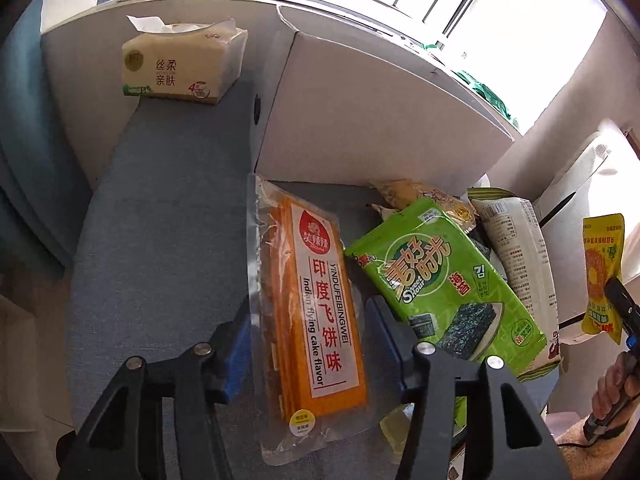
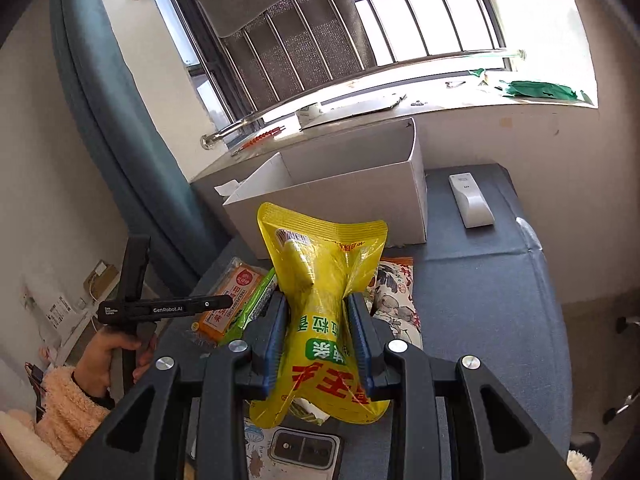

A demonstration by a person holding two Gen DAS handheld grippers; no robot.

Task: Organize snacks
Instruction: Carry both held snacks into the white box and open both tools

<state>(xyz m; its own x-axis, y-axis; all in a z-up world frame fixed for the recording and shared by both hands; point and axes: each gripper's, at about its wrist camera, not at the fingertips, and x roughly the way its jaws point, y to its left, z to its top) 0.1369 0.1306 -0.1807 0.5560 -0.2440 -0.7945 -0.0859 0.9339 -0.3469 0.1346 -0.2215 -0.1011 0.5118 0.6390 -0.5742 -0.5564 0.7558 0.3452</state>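
Observation:
My left gripper is open, its blue pads on either side of an orange flying-cake snack pack lying on the grey-blue table. A green seaweed pack lies just right of it, over other snack bags. My right gripper is shut on a yellow snack bag and holds it up in the air above the table, in front of an open white cardboard box. The same yellow bag shows at the right edge of the left wrist view. The box stands behind the snacks.
A tissue pack sits at the table's far left. A white remote lies right of the box. A phone lies under my right gripper. A windowsill and wall run behind the table. The person's hand holds the left gripper.

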